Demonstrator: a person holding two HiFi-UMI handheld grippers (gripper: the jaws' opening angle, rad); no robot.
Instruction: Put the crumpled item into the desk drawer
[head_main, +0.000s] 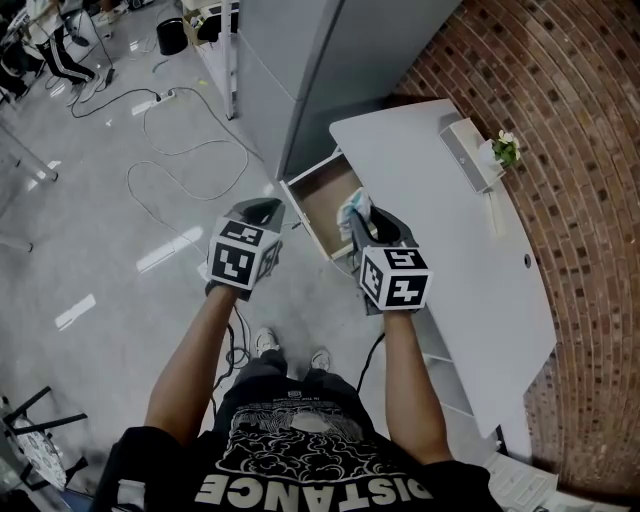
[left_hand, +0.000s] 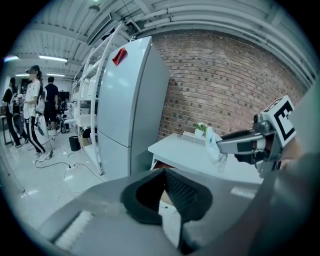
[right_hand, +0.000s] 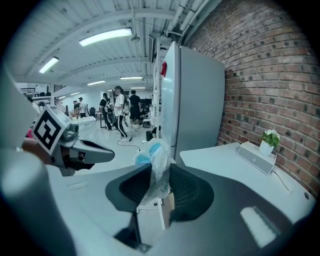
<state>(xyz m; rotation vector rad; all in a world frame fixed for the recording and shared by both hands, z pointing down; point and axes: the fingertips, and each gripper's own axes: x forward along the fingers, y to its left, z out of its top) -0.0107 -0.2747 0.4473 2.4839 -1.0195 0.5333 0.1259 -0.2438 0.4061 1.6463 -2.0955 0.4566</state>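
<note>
The crumpled item (head_main: 356, 208), a white and blue plastic wrapper, is pinched in my right gripper (head_main: 358, 224), which is shut on it. It hangs over the open desk drawer (head_main: 318, 205), a wood-lined box pulled out from the white desk (head_main: 450, 250). In the right gripper view the wrapper (right_hand: 155, 167) sticks up between the dark pads of that gripper (right_hand: 159, 175). My left gripper (head_main: 268, 209) hovers left of the drawer with its jaws together and nothing in them. From the left gripper view (left_hand: 164, 175) I see the right gripper (left_hand: 235, 144) holding the wrapper (left_hand: 214, 145).
A tall grey fridge (head_main: 300, 60) stands behind the drawer, against a brick wall (head_main: 570, 120). A white box (head_main: 465, 150) and a small potted plant (head_main: 506, 148) sit on the desk. Cables (head_main: 190, 150) trail over the floor at left. People (left_hand: 35, 110) stand far off.
</note>
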